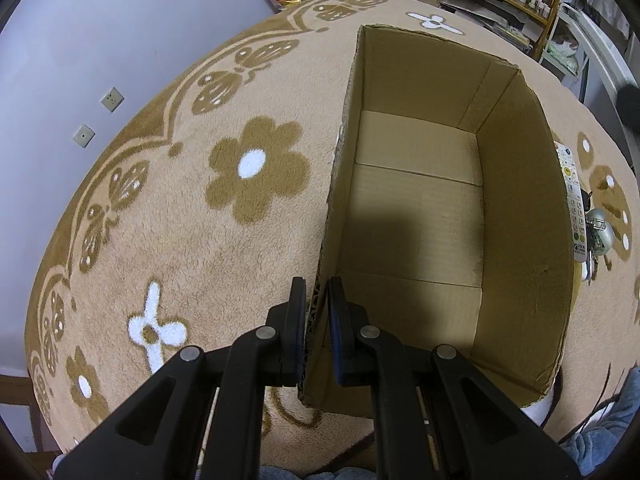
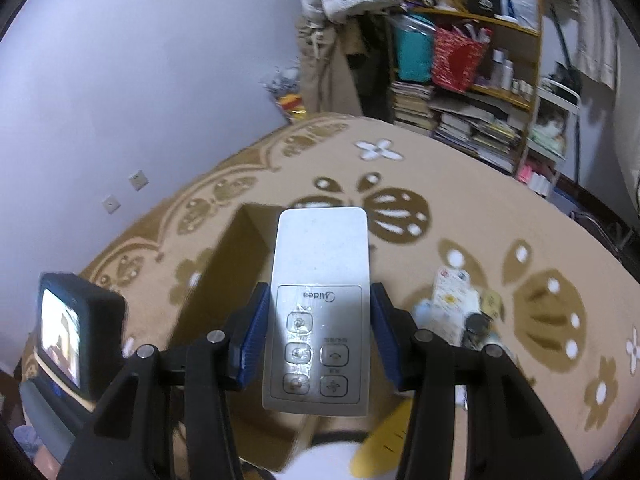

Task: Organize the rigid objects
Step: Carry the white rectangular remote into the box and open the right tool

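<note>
The white slab-shaped Midea remote control [image 2: 320, 304] sits lengthwise between the blue pads of the right claw [image 2: 318, 334], which is part open and clamped on its two long edges, carrying it in the air above the open brown cardboard box [image 1: 420, 200]. That box is bare inside, so by my reading the sorting has barely started and this remote would be its first item. The left claw [image 1: 316, 320] is squeezed shut on the box's near wall at 6 o'clock, steadying it. Still waiting on the tan flower-patterned rug [image 1: 200, 220], at 3 o'clock of the box, lie a second white remote with coloured buttons [image 1: 573, 200] and a small cluster of metal bits too indistinct to name.
</note>
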Action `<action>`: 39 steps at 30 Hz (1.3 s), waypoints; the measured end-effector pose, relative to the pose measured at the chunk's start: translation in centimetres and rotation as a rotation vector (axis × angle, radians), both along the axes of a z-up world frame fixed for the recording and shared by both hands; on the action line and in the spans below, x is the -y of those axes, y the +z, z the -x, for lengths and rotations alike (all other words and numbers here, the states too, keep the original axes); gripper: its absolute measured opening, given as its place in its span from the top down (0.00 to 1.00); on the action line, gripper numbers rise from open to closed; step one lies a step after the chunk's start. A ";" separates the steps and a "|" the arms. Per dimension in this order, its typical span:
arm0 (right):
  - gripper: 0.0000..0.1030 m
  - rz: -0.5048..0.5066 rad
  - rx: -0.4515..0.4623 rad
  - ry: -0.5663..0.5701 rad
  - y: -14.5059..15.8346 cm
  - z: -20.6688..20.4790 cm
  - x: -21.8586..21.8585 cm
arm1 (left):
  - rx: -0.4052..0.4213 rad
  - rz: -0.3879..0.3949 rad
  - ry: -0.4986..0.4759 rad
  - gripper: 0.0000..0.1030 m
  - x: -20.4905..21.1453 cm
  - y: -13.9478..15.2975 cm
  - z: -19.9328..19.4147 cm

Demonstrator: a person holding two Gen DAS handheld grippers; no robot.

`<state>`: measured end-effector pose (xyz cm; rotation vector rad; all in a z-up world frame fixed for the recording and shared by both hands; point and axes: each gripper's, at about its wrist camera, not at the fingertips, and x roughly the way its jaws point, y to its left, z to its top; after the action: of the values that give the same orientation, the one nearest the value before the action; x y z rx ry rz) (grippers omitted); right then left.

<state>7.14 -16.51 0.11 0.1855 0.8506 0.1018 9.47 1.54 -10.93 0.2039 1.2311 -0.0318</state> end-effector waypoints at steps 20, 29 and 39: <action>0.49 -0.048 -0.166 0.090 -6.5 -2.6 -2.7 | -0.001 0.023 0.014 0.90 -0.3 -0.1 -0.1; 0.49 -0.039 -0.172 0.087 -6.8 -2.6 -3.4 | -0.004 0.034 0.018 0.90 -0.4 -0.1 -0.1; 0.16 0.029 -0.068 0.036 -3.6 -0.4 -2.6 | -0.017 0.035 0.029 0.90 -0.6 -0.4 -0.1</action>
<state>7.54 -13.93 -3.54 0.1474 0.9233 0.1170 9.57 2.11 -11.31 0.1555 1.2495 -0.0307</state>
